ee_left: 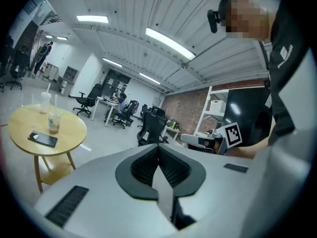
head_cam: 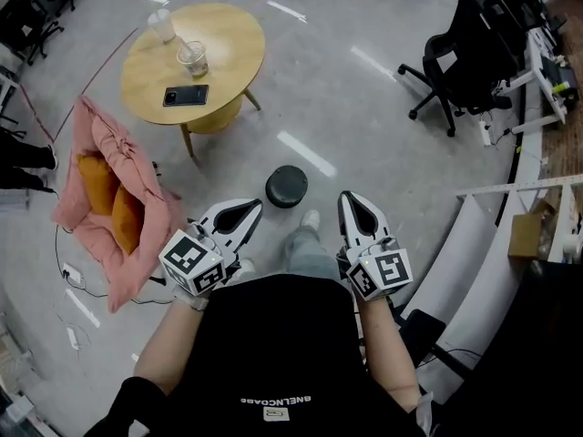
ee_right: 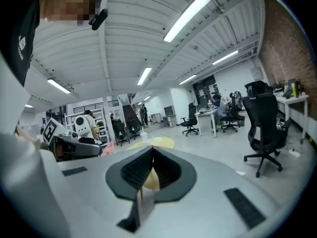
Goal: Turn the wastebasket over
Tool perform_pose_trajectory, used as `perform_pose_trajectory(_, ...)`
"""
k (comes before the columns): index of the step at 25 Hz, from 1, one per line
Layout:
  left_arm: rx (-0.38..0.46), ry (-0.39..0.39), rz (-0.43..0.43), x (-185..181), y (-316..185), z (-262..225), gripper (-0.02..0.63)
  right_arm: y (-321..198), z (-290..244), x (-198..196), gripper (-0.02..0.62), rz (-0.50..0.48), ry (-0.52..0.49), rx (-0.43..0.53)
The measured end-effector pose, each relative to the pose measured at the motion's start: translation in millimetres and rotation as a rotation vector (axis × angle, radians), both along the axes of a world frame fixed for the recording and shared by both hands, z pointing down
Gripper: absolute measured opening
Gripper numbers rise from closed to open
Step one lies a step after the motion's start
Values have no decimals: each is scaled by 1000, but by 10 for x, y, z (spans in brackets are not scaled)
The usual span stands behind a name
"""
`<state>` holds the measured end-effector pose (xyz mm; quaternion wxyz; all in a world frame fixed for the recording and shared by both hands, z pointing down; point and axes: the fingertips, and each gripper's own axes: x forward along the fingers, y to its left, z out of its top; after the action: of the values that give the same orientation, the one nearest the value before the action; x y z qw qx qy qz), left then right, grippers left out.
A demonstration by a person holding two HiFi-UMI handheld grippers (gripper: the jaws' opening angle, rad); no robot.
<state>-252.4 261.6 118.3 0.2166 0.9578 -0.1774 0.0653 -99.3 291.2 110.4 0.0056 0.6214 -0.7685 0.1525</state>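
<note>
A dark round wastebasket (head_cam: 286, 186) stands on the grey floor just ahead of my feet, seen from straight above. My left gripper (head_cam: 250, 207) is held at waist height to its near left, jaws shut with nothing between them. My right gripper (head_cam: 349, 198) is held level with it to the basket's near right, also shut and empty. Both are well above the basket and apart from it. In the left gripper view the shut jaws meet at the left gripper (ee_left: 159, 149). The right gripper view shows the right gripper (ee_right: 150, 153) closed too. The basket is hidden in both gripper views.
A round yellow table (head_cam: 219, 62) with a phone (head_cam: 186, 96), a glass (head_cam: 193, 58) and a cup (head_cam: 161, 25) stands beyond the basket to the left. A pink cushioned seat (head_cam: 105, 189) lies left. A black office chair (head_cam: 460, 62) and white shelving (head_cam: 474, 244) are right.
</note>
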Motion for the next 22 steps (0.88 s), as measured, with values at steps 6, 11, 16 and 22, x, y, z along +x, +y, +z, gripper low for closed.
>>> perform_pose_trajectory(6, -22, -41, -134, 534, -510, 90, 14, -601, 161, 487, 11, -145, -27, -46)
perform_pose_trajectory(11, -89, -74, -232, 675, -695, 346, 14, -886, 444, 722, 11, -210, -47, -117)
perform_pose_trajectory(16, -164, -130, -288, 558, -817, 808, 15, -1095, 899, 780, 12, -226, -53, -226)
perform_pose_trajectory(22, -284, -151, -259, 429, -1000, 1467, 15, -1346, 1546, 650, 14, -238, -24, -361)
